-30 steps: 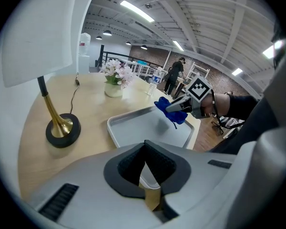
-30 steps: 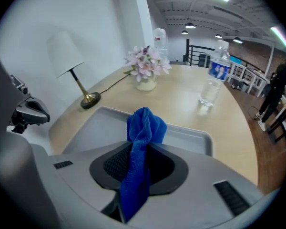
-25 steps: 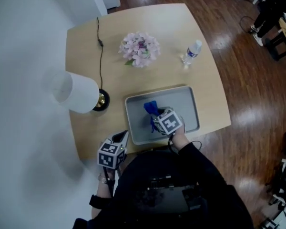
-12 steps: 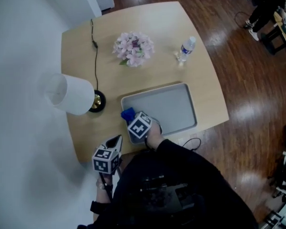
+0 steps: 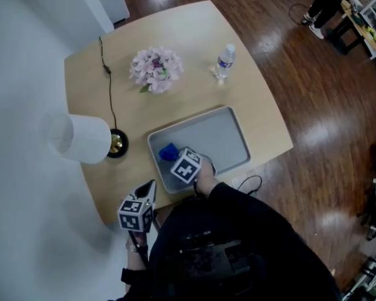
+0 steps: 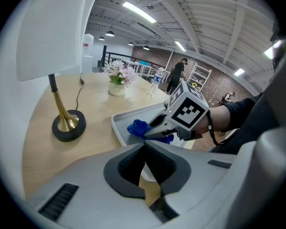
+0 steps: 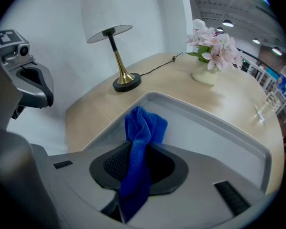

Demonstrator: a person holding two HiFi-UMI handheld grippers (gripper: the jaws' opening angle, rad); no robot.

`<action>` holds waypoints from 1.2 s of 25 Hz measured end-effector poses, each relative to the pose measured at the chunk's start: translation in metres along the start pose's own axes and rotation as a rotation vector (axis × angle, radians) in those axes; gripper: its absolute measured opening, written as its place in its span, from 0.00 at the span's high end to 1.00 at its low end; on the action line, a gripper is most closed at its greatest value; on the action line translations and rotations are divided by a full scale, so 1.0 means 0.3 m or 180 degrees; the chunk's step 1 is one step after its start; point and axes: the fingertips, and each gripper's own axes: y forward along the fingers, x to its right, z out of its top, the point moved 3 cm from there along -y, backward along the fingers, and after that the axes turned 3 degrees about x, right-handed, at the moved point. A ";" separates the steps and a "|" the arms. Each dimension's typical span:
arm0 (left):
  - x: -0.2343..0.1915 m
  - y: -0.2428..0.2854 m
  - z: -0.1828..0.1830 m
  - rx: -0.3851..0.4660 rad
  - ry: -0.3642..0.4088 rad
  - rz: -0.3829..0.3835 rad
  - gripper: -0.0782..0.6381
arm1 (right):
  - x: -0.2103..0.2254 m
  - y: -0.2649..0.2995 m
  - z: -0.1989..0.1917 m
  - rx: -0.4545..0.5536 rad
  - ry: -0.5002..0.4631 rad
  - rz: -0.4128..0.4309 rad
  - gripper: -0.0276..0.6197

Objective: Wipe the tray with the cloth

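Note:
A grey tray (image 5: 220,138) lies near the table's front edge. My right gripper (image 5: 174,158) is shut on a blue cloth (image 5: 168,151), whose free end rests on the tray's left end. In the right gripper view the cloth (image 7: 142,128) runs up between the jaws, with the tray floor (image 7: 207,137) beyond it. The left gripper view shows the cloth (image 6: 137,127) inside the tray's rim (image 6: 118,126). My left gripper (image 5: 151,188) hangs off the table's front edge, left of the tray, shut with nothing in it.
A white-shaded lamp (image 5: 80,138) on a brass stand stands left of the tray, its cord (image 5: 106,83) running to the back. A vase of pink flowers (image 5: 155,68) and a water bottle (image 5: 224,60) stand behind the tray. Another cable (image 5: 247,184) hangs at the front edge.
My right gripper has dragged the cloth from the tray's middle over to its left end. The left gripper has stayed off the front edge.

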 end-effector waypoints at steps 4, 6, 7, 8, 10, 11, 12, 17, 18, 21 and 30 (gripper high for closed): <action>0.003 0.015 0.016 -0.0008 0.0040 -0.0042 0.89 | 0.107 -0.046 -0.072 0.0018 0.0276 -0.0102 0.81; 0.008 0.022 0.021 -0.0013 0.0061 -0.0072 0.89 | 0.171 -0.086 -0.109 0.0041 0.0350 -0.0247 0.81; 0.011 0.026 0.024 -0.0013 0.0071 -0.0088 0.89 | 0.205 -0.106 -0.134 0.0035 0.0381 -0.0334 0.81; 0.013 0.031 0.027 -0.0012 0.0080 -0.0103 0.89 | 0.240 -0.127 -0.164 0.0017 0.0419 -0.0421 0.81; 0.014 0.039 0.032 -0.0014 0.0096 -0.0125 0.89 | 0.312 -0.169 -0.225 -0.0011 0.0514 -0.0585 0.81; 0.013 0.042 0.034 -0.0018 0.0104 -0.0134 0.89 | 0.345 -0.190 -0.252 -0.0008 0.0571 -0.0647 0.81; 0.012 0.044 0.036 -0.0022 0.0113 -0.0143 0.89 | 0.373 -0.208 -0.278 -0.0001 0.0641 -0.0683 0.81; 0.005 0.050 0.052 -0.0021 0.0142 -0.0167 0.89 | 0.484 -0.280 -0.373 -0.0027 0.0865 -0.0847 0.81; 0.002 0.049 0.055 -0.0019 0.0144 -0.0165 0.89 | 0.499 -0.290 -0.391 -0.0052 0.0889 -0.0879 0.81; -0.008 0.044 0.055 -0.0022 0.0149 -0.0151 0.89 | 0.540 -0.319 -0.430 -0.0097 0.0912 -0.0989 0.81; -0.022 0.022 0.034 -0.0026 0.0130 -0.0127 0.89 | 0.609 -0.362 -0.486 -0.0242 0.0896 -0.1218 0.81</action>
